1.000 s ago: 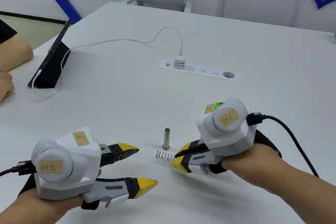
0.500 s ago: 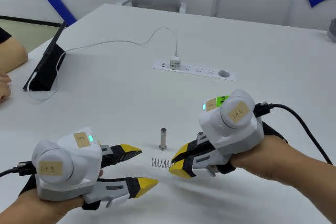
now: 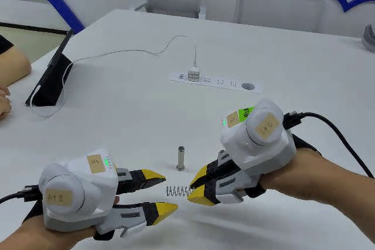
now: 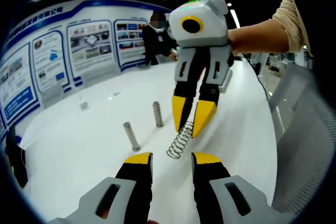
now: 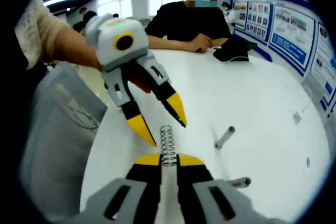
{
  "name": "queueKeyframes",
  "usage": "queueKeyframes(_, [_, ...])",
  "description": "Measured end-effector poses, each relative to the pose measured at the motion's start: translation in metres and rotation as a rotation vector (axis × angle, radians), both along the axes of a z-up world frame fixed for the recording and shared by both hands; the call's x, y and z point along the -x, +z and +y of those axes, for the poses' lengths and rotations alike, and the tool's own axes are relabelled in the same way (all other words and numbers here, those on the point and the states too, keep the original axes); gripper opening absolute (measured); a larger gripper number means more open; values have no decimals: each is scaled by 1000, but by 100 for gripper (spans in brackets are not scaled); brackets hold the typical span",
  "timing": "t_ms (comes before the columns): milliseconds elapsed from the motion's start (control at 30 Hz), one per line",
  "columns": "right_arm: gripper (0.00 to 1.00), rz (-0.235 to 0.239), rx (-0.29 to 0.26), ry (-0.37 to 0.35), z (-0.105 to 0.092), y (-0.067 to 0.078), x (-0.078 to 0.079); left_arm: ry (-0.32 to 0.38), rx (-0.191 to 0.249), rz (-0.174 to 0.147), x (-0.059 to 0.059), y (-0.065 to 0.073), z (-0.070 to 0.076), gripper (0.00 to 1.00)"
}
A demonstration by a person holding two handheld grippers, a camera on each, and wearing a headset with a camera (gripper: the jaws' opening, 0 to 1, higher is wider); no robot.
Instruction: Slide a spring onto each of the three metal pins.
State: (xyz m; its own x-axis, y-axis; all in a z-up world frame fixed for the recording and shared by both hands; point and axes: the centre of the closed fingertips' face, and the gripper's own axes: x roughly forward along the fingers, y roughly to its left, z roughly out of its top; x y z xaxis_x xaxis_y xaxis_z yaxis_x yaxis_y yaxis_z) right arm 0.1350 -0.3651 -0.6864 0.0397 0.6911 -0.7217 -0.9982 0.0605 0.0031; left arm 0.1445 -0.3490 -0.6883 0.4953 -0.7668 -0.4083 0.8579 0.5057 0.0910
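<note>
The right gripper [image 3: 194,189] has its jaws closed on one end of the spring [image 3: 177,191]. The spring is carried just above the white desk [image 3: 117,115], roughly level, with its free end pointing toward the left gripper [image 3: 163,191]. The left gripper's jaws stand moderately open and hold nothing, and the free end of the spring lies close to the gap between them. A bare pin [image 3: 180,158] stands upright on the desk just beyond the spring. In the left gripper view a second pin [image 4: 157,114] stands behind it; its shaft looks ribbed, so it may already carry a spring, but this cannot be confirmed. The step in hand appears to be presenting the spring to the bare pin. To do it well, turn the spring upright so that its open end faces down. Grip only the last coils, so the bore stays clear. Line up the spring axis with the pin before lowering. The pin is free-standing and probably tips easily. Steady it low on the shaft with the left gripper, or lower the spring without side load. Open the jaws only once several coils are over the tip. The spring is a slim, bright wire coil with open, evenly spaced turns. It is likely to bend or slip sideways if squeezed at mid-length.
</note>
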Motion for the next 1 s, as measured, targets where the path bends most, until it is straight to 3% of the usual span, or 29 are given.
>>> queueKeyframes(467, [12,5,38,50,-2,-1,6,-77,-25,-30,11,1,-12,15])
queueKeyframes(667, [12,4,69,80,-1,-3,12,-103,-52,-40,14,-3,-15,13])
queueKeyframes(1000, [12,-3,87,97,-1,5,15,-113,-48,-42,18,-2,-16,12])
